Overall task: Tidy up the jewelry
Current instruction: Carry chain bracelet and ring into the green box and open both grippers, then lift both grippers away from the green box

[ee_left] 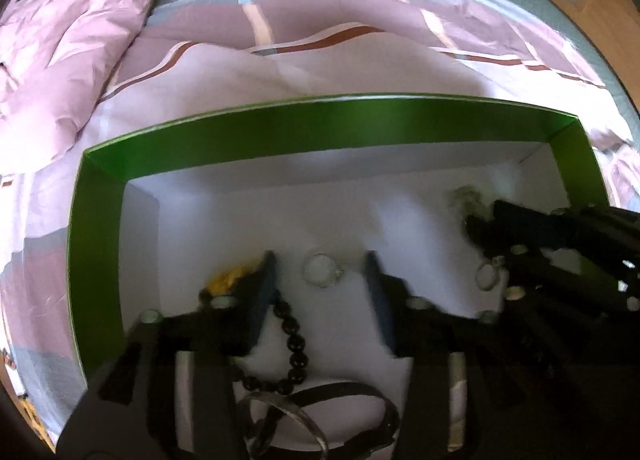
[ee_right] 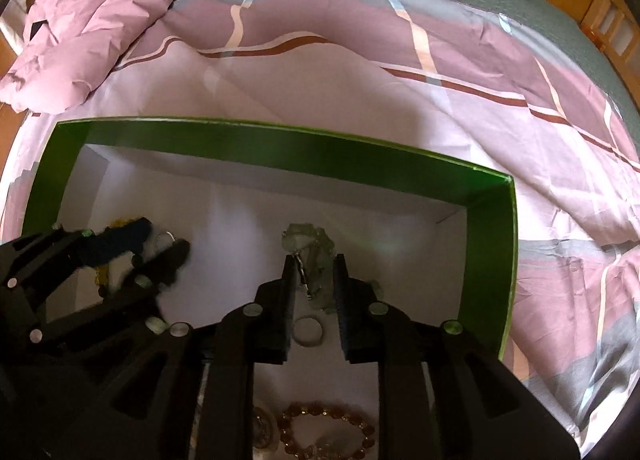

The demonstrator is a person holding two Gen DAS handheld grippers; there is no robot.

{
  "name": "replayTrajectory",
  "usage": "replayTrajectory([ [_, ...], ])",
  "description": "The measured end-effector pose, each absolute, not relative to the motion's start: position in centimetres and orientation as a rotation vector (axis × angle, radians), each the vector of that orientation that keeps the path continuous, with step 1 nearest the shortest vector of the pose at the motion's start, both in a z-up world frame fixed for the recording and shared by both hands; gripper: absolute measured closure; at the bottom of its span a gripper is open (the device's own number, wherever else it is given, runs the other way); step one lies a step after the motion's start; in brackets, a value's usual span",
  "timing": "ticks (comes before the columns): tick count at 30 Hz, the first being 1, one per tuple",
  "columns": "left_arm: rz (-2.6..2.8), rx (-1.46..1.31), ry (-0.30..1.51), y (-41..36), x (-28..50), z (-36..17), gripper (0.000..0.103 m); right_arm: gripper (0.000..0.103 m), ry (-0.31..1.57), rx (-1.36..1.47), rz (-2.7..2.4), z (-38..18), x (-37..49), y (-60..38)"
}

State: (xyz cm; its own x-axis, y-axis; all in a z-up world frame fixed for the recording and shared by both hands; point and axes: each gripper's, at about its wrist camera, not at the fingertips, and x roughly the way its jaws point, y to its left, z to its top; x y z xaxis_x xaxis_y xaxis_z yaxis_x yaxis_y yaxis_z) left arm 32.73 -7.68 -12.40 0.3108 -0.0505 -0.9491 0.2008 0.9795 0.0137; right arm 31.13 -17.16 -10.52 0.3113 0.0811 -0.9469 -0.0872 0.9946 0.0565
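- Two hand-held tools work inside a green-walled box (ee_left: 320, 120) with a white floor, set on a pink patterned bedsheet (ee_right: 360, 80) on a bed.
- The left tool (ee_left: 320, 280) stands released, its fingers spread wide with nothing pressed between them; a small clear ring (ee_left: 320, 272) lies loose on the box floor in the gap.
- A string of black beads (ee_left: 290, 336) trails beside the left tool's left finger, and a yellow piece (ee_left: 230, 280) shows just behind that finger. A dark band (ee_left: 352, 392) and a shiny bangle (ee_left: 280, 412) lie nearer the camera.
- The right tool (ee_right: 314, 276) has its fingers narrowly apart around a pale green stone cluster (ee_right: 308, 248) on a thin metal chain (ee_right: 302, 272). The chain hangs against the left finger, but the pads do not appear to press on it, so the tool reads as let go.
- A plain ring (ee_right: 307, 332) sits on the floor below the right tool, and an amber bead bracelet (ee_right: 324, 432) lies at the near edge.
- The pieces look light and small. The beaded strings will likely flop and slide, so a pinch across the beads seems safest; the rings are hard, slick and lie flat, calling for a grip across the rim.
- The stone cluster may chip and its chain may snag.
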Motion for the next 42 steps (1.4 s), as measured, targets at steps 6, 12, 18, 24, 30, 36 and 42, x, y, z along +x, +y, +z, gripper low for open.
replayTrajectory([
  [6, -0.15, 0.06, 1.212, -5.6, 31.7, -10.4, 0.042, 0.068, 1.181, -0.033, 0.102, -8.7, 30.0, -17.1],
  [12, -0.161, 0.033, 1.15, -4.5, 27.5, -5.4, 0.037, 0.059, 1.097, -0.007, 0.084, -4.6, 26.8, -18.0],
  [18, -0.145, 0.055, 0.981, -2.7, 18.5, 1.8, 0.016, 0.047, 1.032, 0.074, 0.097, 0.2, 19.0, -19.4],
  [24, -0.119, 0.052, 0.821, 0.0, 8.2, 4.4, 0.005, 0.029, 0.884, 0.108, 0.127, 2.1, 9.2, -19.7],
  [30, -0.055, -0.098, 0.778, 4.5, 3.1, 3.1, 0.002, 0.025, 0.819, 0.133, 0.117, 1.6, 4.7, -19.0],
  [36, -0.012, -0.091, 0.802, 5.7, 3.3, 1.5, 0.002, 0.025, 0.803, 0.1, 0.046, 1.0, 4.2, -18.8],
  [42, -0.016, -0.025, 0.803, 4.5, 3.6, 0.8, 0.002, 0.025, 0.811, 0.093, 0.008, 0.7, 4.2, -18.8],
])
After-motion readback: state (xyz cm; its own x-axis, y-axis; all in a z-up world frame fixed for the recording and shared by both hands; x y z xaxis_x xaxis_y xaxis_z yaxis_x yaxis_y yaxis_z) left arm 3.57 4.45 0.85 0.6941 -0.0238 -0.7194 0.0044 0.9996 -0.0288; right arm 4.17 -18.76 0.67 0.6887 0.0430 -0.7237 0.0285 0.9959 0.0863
